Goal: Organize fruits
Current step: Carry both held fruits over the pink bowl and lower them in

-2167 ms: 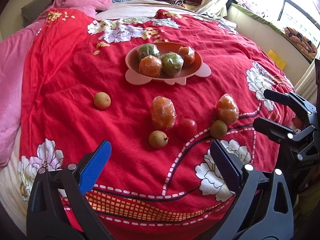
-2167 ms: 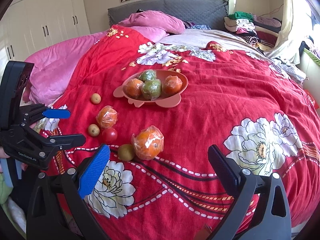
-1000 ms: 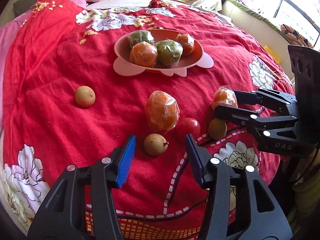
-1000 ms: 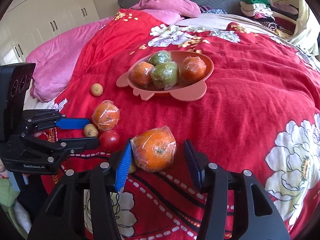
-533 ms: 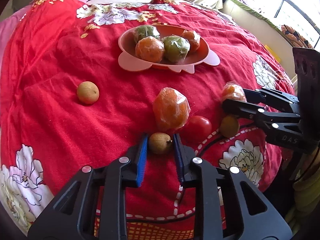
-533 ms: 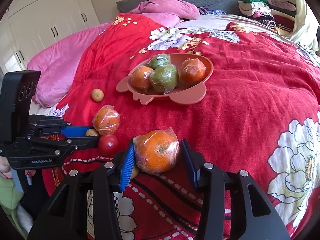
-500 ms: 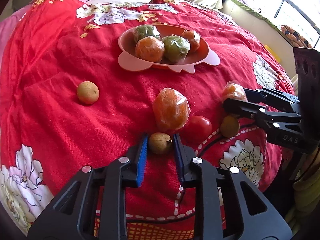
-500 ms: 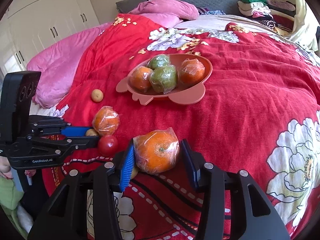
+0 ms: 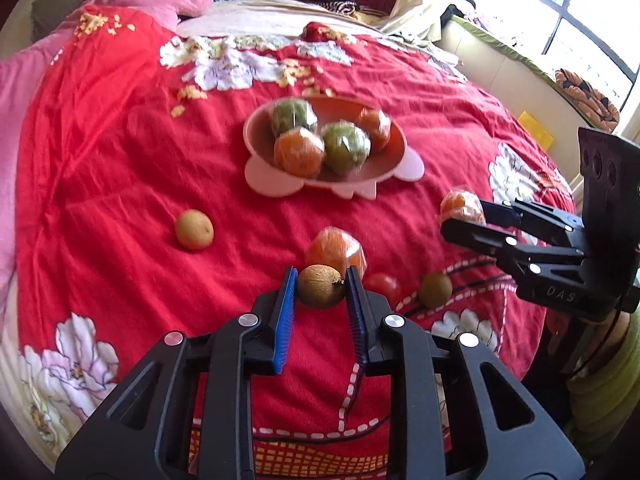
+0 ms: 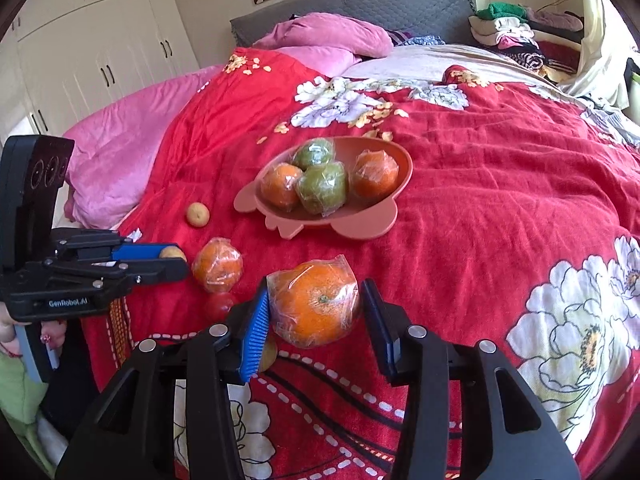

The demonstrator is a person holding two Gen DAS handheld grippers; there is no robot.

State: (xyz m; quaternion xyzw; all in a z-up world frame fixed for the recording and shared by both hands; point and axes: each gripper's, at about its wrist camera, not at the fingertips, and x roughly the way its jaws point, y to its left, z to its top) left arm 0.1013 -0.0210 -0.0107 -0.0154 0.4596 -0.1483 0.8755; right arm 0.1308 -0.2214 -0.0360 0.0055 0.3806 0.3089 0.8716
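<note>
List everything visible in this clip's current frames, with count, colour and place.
Plate: one, pink, mid-blanket.
Wrapped oranges in plate: two, orange.
Wrapped green fruits in plate: two, green.
Loose wrapped orange: one, on blanket near tomato.
Tomato: one, red, on blanket.
Brown fruits on blanket: two, one far left, one beside tomato.
Blanket: one, red floral, covering bed.
Pillows: pink, at headboard.
Folded clothes: pile, mixed colours, far corner.
Wardrobe: white, left wall.
Left gripper: jaws shut on small brown fruit.
Right gripper: jaws shut on large wrapped orange.
</note>
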